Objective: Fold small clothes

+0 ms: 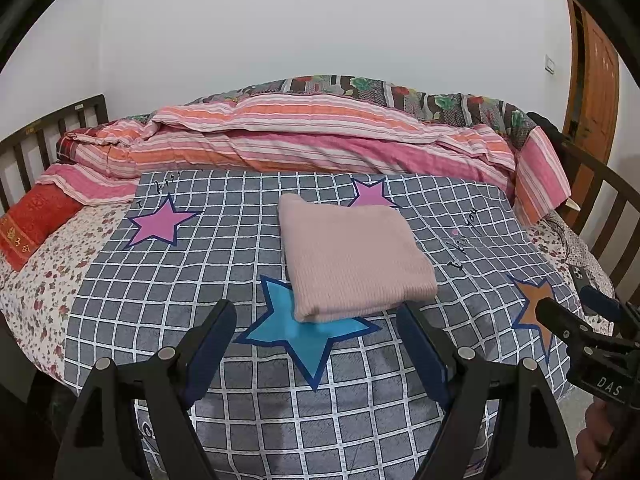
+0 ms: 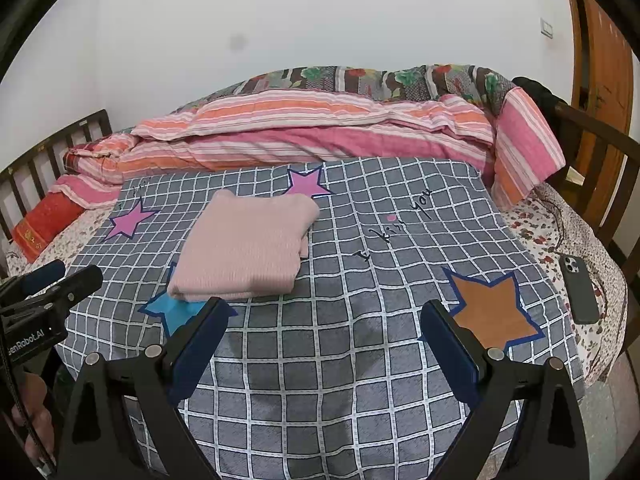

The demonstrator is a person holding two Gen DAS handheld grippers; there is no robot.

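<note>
Garment [image 1: 352,256] (pink knit) lies folded on checked cover [image 1: 168,292], overlapping blue star [image 1: 308,336]. Your left gripper [image 1: 320,336] and right gripper [image 2: 326,332] both gape wide, holding nothing.

So the right tongs [image 2: 324,320] are spread wide, nothing between them, hanging over the grey checked blanket [image 2: 340,360]. Folded pink garment [image 2: 244,244] sits at about 11 o'clock, covering part of a blue star [image 2: 172,312]. Orange star [image 2: 492,312] at 2 o'clock, phone [image 2: 580,288] further out at 3. Left tongs [image 2: 60,284] poke in at 9.
</note>
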